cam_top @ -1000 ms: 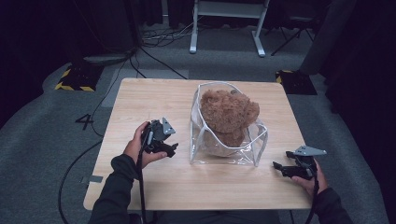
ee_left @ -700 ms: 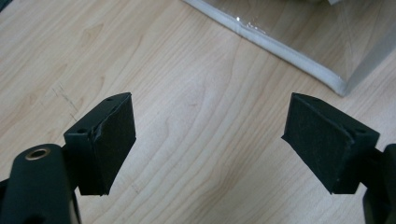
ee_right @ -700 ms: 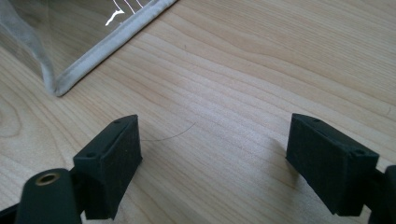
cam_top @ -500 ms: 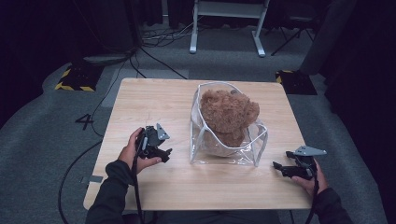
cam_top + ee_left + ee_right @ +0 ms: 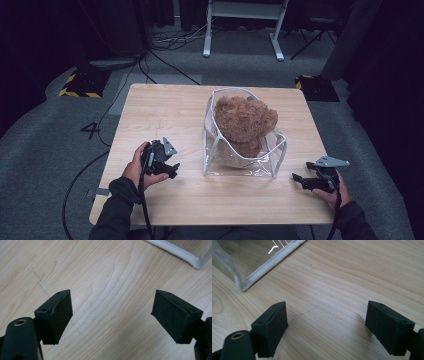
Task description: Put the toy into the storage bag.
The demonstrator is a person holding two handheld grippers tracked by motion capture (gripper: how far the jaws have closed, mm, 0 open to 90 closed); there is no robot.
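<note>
A brown plush teddy bear sits inside a clear plastic bag with white trim in the middle of the wooden table. My left gripper rests low on the table to the bag's left, open, with nothing between its pads; a corner of the bag's trim lies ahead of it. My right gripper sits near the table's right front corner, open and empty, and the bag's trimmed corner lies ahead to its left.
Beyond the table is grey carpet with black cables, a white metal stand, and yellow-black striped pads at the left and right. Bare wood lies at the table's front and left.
My left gripper has drawn back toward the front edge and settled lower on the table. The right gripper, the bag and the bear have stayed put.
</note>
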